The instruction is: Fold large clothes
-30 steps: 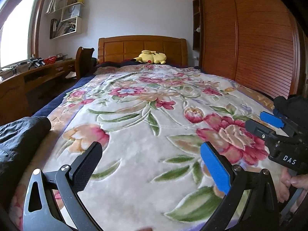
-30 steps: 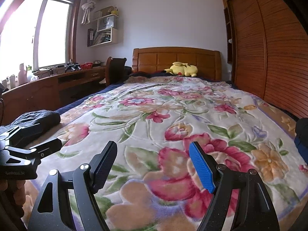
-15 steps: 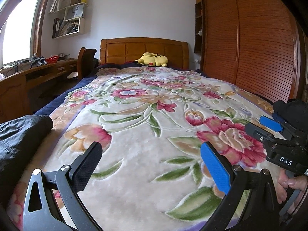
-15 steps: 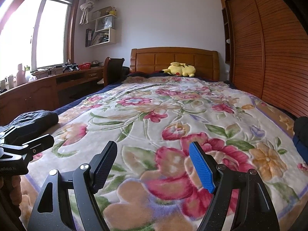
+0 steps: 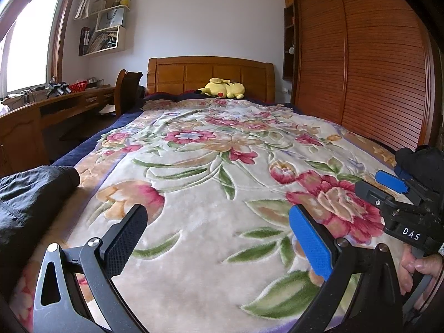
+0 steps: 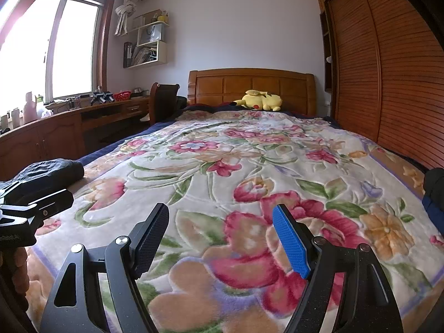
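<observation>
Both grippers, left gripper and right gripper, hover with fingers spread and empty above the floral plush blanket, while the crumpled black thin-fabric garment, likely light, limp and slippery, lies at the bed's left edge, best pinched at a hem.

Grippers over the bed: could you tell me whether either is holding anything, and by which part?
Nothing is held: the left gripper and right gripper are both open above the floral blanket.
</observation>
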The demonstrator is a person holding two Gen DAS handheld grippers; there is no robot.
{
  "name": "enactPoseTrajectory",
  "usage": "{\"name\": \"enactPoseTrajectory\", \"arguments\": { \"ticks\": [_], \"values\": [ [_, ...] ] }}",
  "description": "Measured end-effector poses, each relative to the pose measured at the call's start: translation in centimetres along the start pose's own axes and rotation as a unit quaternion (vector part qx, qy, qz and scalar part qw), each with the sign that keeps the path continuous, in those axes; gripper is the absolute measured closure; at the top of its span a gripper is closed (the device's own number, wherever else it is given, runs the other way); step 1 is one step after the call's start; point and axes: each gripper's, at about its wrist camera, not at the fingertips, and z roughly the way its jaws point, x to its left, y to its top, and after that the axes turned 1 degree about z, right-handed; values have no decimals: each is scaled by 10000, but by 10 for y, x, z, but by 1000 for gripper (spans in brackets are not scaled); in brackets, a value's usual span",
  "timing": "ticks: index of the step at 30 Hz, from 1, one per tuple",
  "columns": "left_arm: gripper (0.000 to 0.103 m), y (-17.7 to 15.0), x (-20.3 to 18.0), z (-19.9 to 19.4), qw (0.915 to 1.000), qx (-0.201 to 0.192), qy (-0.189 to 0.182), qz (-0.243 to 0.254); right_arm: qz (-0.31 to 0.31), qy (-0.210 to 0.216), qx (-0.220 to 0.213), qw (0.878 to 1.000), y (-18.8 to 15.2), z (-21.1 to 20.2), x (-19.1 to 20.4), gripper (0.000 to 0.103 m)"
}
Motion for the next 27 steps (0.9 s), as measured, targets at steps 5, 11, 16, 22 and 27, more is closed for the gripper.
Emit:
{"name": "enactPoseTrajectory", "arguments": {
  "ticks": [5, 11, 16, 22, 27],
  "values": [
    [1, 0, 0, -1, 10000, -7, -2, -2, 11, -1, 5, 10000, 0, 1, -1, 24],
    [1, 1, 0, -1, 10000, -14, 8, 9, 28, -16, -2, 10000, 0, 3, -1, 24],
    [1, 0, 0, -2, 10000, -19, 11, 11, 28, -15, -3, 10000, 0, 3, -1, 24],
    [1, 1, 1, -2, 10000, -23, 9, 8, 32, -9, -4, 10000, 0, 3, -2, 24],
    [1, 2, 2, -2, 10000, -35, 14, 6, 51, -15, -5, 10000, 0, 4, 0, 24]
  ]
}}
